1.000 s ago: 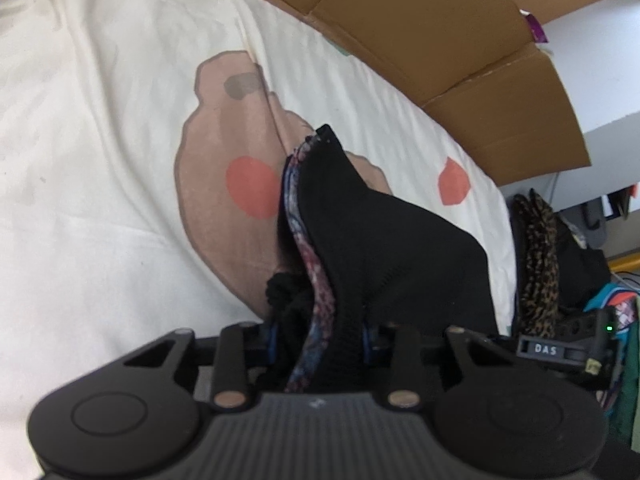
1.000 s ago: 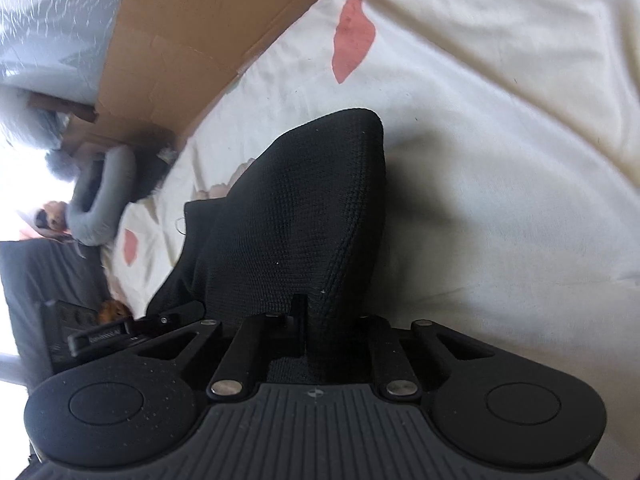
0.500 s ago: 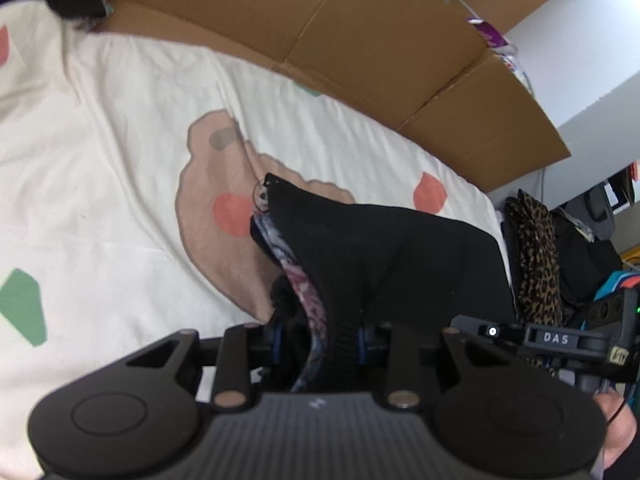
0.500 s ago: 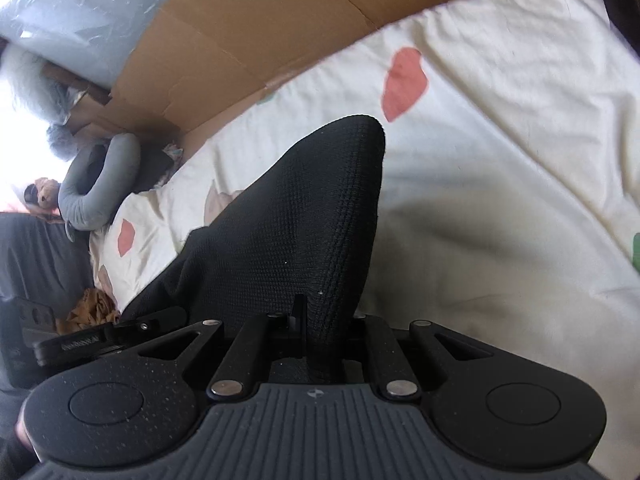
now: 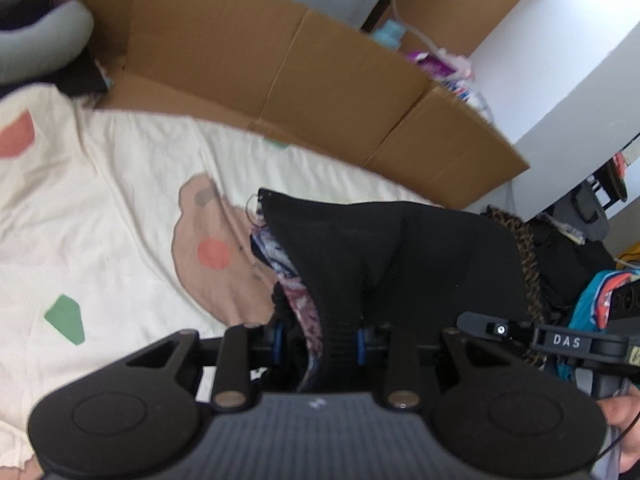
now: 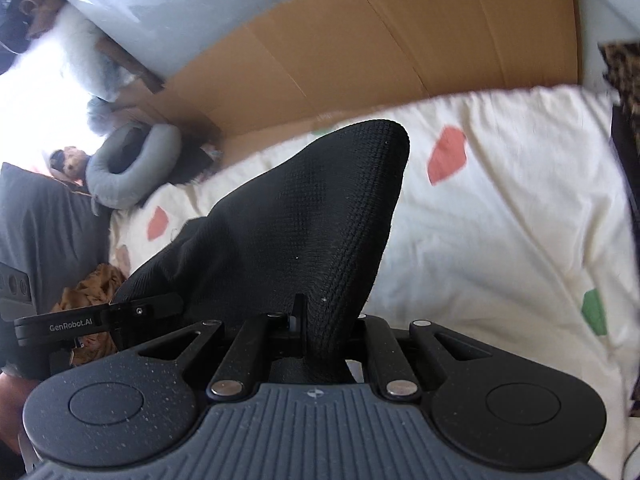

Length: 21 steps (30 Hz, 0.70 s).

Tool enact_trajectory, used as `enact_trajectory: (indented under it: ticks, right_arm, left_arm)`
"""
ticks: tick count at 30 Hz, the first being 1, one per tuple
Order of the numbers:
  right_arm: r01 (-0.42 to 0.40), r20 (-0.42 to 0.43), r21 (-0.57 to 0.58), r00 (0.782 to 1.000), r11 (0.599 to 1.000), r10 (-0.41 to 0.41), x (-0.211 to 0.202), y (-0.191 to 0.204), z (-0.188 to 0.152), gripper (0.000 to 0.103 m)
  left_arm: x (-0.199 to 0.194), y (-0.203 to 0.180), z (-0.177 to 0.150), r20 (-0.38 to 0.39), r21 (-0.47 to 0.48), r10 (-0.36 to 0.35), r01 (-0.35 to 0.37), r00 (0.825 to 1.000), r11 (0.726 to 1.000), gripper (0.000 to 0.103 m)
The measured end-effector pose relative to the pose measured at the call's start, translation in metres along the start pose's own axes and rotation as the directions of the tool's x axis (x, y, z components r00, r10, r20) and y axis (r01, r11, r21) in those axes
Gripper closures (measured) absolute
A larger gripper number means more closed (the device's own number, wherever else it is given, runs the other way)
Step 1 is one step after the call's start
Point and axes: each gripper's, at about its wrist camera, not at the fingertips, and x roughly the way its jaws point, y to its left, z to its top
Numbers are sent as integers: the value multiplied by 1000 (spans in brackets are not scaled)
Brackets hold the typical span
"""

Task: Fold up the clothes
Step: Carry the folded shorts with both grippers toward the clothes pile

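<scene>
Cream bedsheet [image 5: 100, 208] with pink, red and green patches covers the bed below you, and brown cardboard [image 5: 320, 92] stands along its far edge. The black knit garment [image 6: 304, 220] is lifted off the sheet, stretched between your two claws. Your left claw [image 5: 320, 344] is clamped on one edge, where a patterned inner layer [image 5: 296, 292] shows. Your right claw [image 6: 320, 320] is clamped on the other end. A grey neck pillow [image 6: 132, 168] lies far left.
</scene>
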Motion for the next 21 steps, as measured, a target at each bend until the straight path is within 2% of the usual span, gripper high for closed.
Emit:
enact_trajectory:
  ticks: [10, 17, 21]
  right_arm:
    - [-13, 110, -73, 994, 997, 21, -84, 50, 32, 96]
    - [-31, 183, -102, 982, 994, 50, -153, 85, 63, 96]
    - [-75, 194, -88, 977, 993, 91, -193, 99, 81, 96]
  left_arm:
    - [-82, -56, 38, 86, 25, 8, -10, 996, 1000, 70]
    - [-140, -104, 62, 161, 39, 1, -7, 987, 999, 70]
    - [-172, -130, 70, 196, 39, -11, 3, 981, 999, 70]
